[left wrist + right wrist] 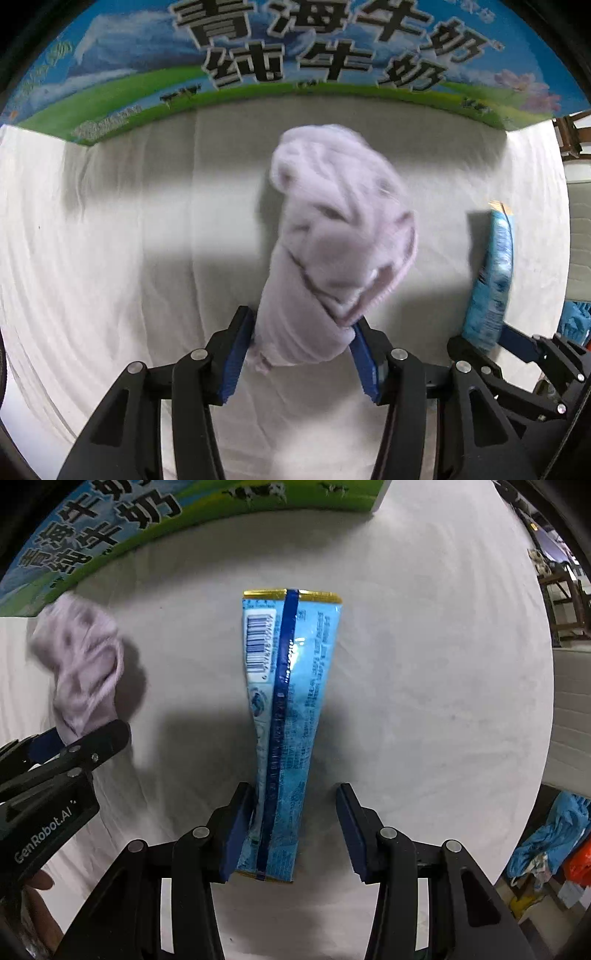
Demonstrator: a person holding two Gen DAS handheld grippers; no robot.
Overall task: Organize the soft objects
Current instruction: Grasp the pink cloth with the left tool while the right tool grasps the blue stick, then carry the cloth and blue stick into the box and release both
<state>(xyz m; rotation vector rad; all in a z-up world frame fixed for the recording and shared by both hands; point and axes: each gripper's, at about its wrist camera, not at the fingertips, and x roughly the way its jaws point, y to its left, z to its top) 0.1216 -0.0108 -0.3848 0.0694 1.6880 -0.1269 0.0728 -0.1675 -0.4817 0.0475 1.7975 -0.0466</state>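
From the left wrist camera, the left gripper (301,349) is clamped on the lower end of a bunched lilac cloth (336,243), its blue pads (236,354) pressing in from both sides; the cloth stands up from the jaws, motion-blurred, above a white cloth-covered surface (129,240). Behind it runs the side of a milk carton box (258,59) printed with large Chinese characters, blue sky and green pasture. At the right edge, the blue snack packet (493,280) shows edge-on, with the right gripper (495,341) below it. From the right wrist camera, the right gripper (295,830) has its jaws set fairly wide: the left pad (238,830) touches the packet's (291,709) lower edge, while the right pad stands clear of it. The packet, light blue with a dark blue back seam, barcode and gold-trimmed ends, stretches away from the jaws over the surface (424,701); whether it rests there cannot be told. At the left, the left gripper (70,738) pinches the lilac cloth (83,661) near the box (110,528).
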